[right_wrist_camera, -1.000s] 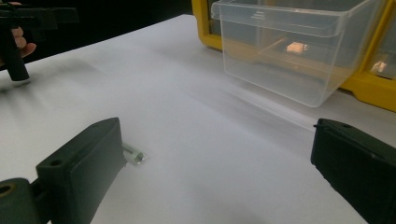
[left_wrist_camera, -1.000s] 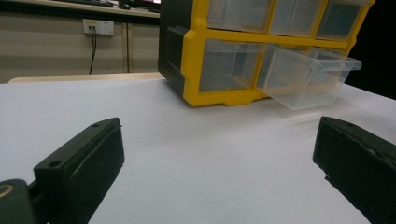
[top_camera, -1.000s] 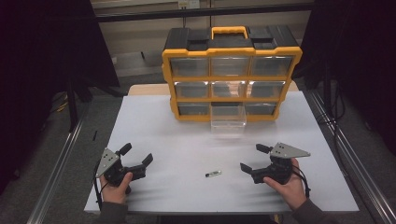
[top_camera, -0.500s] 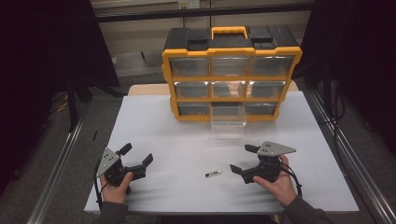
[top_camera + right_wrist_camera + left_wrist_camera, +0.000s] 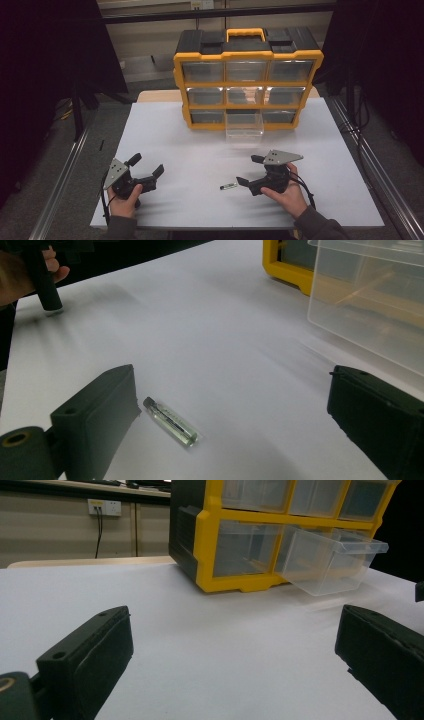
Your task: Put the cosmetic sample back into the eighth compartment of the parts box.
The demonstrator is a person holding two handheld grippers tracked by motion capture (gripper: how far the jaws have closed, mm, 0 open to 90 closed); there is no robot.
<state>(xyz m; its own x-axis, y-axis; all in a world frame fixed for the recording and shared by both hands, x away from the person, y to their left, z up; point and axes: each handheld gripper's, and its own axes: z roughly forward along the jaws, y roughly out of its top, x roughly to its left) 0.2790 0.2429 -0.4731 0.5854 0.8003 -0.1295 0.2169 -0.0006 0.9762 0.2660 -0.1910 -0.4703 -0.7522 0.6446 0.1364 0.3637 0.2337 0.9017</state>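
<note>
Right gripper (image 5: 249, 172) has moved left over the last second, jaws spread and empty, now just beside the vial (image 5: 227, 186) at lower centre. Pickup looks imminent; my left gripper (image 5: 146, 169) idles released, lower left.

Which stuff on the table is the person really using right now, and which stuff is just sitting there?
In use:
- small glass vial, lying on the table
- right gripper, open, closing in on the vial
- pulled-out clear drawer, probably where the vial goes

Just sitting there:
- left gripper, open, resting apart
- the organiser's shut drawers
- wall socket
</note>
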